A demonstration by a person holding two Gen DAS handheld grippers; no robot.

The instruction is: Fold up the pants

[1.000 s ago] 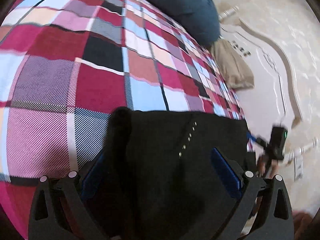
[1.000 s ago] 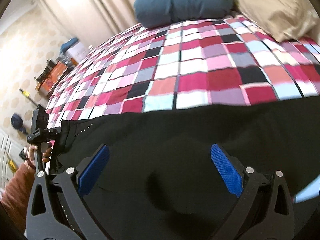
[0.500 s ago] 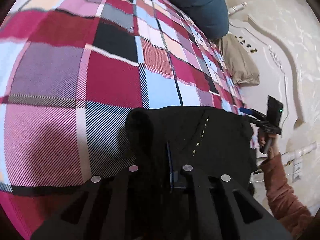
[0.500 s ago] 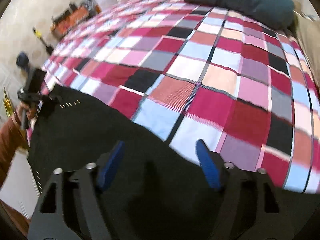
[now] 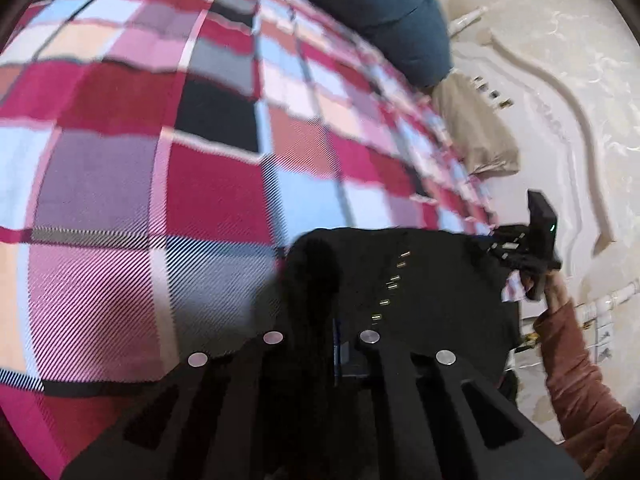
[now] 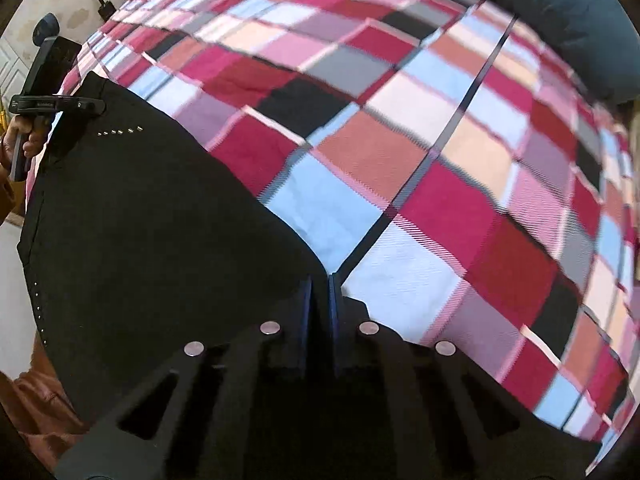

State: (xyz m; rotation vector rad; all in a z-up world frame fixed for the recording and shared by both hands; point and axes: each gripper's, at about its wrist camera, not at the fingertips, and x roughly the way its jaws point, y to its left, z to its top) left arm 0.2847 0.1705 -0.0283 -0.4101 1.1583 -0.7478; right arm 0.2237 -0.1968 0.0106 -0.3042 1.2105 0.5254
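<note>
Black pants (image 5: 420, 280) with a row of small metal studs (image 5: 394, 278) lie on a checked bedspread (image 5: 160, 160). My left gripper (image 5: 336, 332) is shut on one edge of the pants, which bunch up just ahead of it. In the right wrist view my right gripper (image 6: 320, 284) is shut on the far edge of the pants (image 6: 140, 220). The left gripper shows there at the pants' other end (image 6: 56, 102). The right gripper shows in the left wrist view (image 5: 532, 248) at the pants' far corner.
A dark blue pillow (image 5: 384, 12) and a beige pillow (image 5: 476, 136) lie at the head of the bed by a cream headboard (image 5: 560, 100). The bedspread (image 6: 440, 140) stretches ahead of the right gripper. The blue pillow (image 6: 568, 8) is at its upper right.
Both grippers went from wide open over the pants to shut on the fabric. The left shut first, the right after it. The pants' edge has bunched at the left gripper.
</note>
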